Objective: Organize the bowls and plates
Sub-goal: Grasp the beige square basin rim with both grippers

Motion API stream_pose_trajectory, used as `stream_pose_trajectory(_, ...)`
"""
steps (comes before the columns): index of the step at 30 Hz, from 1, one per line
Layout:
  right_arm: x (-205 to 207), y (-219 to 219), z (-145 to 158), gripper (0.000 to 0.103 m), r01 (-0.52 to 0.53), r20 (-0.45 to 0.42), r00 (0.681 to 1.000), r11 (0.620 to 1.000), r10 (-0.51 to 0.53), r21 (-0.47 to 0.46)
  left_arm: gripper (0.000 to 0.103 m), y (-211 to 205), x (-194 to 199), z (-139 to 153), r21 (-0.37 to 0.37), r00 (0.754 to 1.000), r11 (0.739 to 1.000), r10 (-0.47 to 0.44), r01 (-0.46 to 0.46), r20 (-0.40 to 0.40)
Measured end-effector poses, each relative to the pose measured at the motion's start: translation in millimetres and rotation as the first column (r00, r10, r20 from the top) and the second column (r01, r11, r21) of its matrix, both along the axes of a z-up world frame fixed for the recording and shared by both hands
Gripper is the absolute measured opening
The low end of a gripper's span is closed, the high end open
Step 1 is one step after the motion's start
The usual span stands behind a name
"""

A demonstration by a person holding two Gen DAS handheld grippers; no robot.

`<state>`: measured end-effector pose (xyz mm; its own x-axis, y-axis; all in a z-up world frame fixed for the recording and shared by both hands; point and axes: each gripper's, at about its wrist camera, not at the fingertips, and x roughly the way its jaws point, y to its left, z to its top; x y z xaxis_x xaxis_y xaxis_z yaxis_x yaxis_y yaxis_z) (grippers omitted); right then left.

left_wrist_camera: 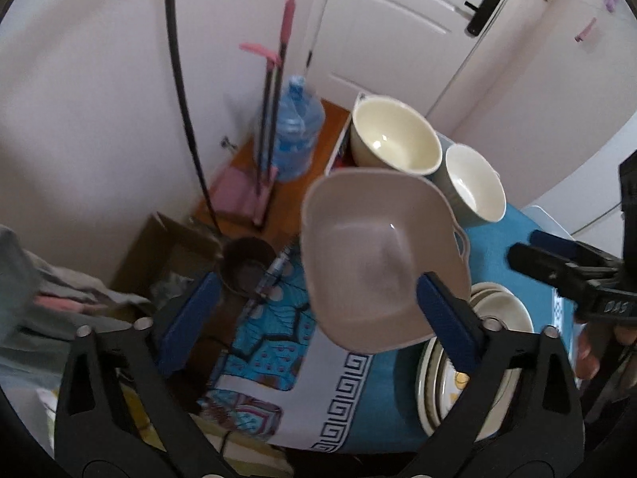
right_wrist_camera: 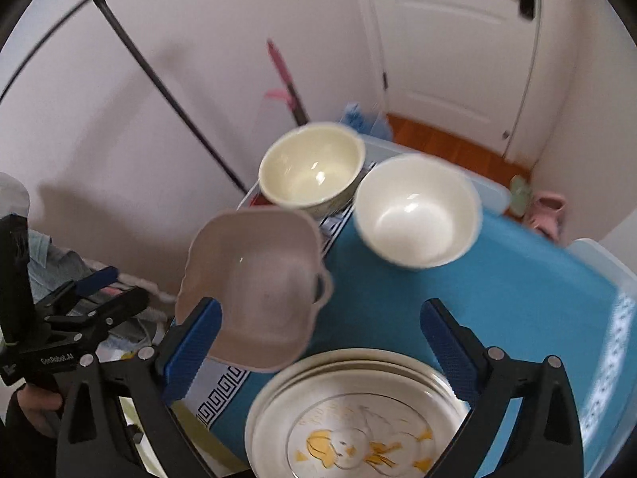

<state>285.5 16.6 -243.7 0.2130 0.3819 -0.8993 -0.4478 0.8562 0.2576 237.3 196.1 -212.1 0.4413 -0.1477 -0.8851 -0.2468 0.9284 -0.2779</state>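
A pinkish-grey square bowl with small handles (left_wrist_camera: pixel 378 255) (right_wrist_camera: pixel 258 286) stands near the left edge of a blue cloth-covered table (right_wrist_camera: pixel 517 298). Behind it stand a cream bowl (left_wrist_camera: pixel 394 135) (right_wrist_camera: pixel 312 167) and a white bowl (left_wrist_camera: pixel 473 183) (right_wrist_camera: pixel 418 211). A stack of plates (left_wrist_camera: pixel 497 310), the top one with a yellow duck print (right_wrist_camera: pixel 358 430), lies at the front. My left gripper (left_wrist_camera: pixel 318 314) is open, its right finger beside the square bowl's near rim. My right gripper (right_wrist_camera: pixel 322 346) is open above the plates.
A water jug (left_wrist_camera: pixel 296 127) and a pink mop (left_wrist_camera: pixel 274 119) stand on the wooden floor by a white door (left_wrist_camera: pixel 398 20). A cardboard box (left_wrist_camera: pixel 167 255) and a dark pot (left_wrist_camera: pixel 247 267) sit left of the table. A black rack pole (right_wrist_camera: pixel 167 87) leans against the wall.
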Motion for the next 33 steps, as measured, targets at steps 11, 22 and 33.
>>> stream_pose_trajectory(11, 16, 20, -57, 0.054, -0.057, -0.129, 0.99, 0.998, 0.059, 0.026, 0.046, -16, 27, -61, -0.064, 0.994, 0.998, 0.02, -0.027, -0.109)
stream_pose_trajectory(22, 5, 28, -59, 0.013, -0.086, -0.117, 0.989, 0.996, 0.086, 0.006, 0.012, -11, 31, -57, -0.02, 0.993, 0.999, 0.024, -0.026, -0.12)
stream_pose_trajectory(33, -25, -8, 0, 0.013, 0.02, -0.003, 1.0, 0.999, -0.02, 0.04, 0.012, -49, 11, 24, 0.072, 0.995, 0.992, -0.104, 0.103, 0.004)
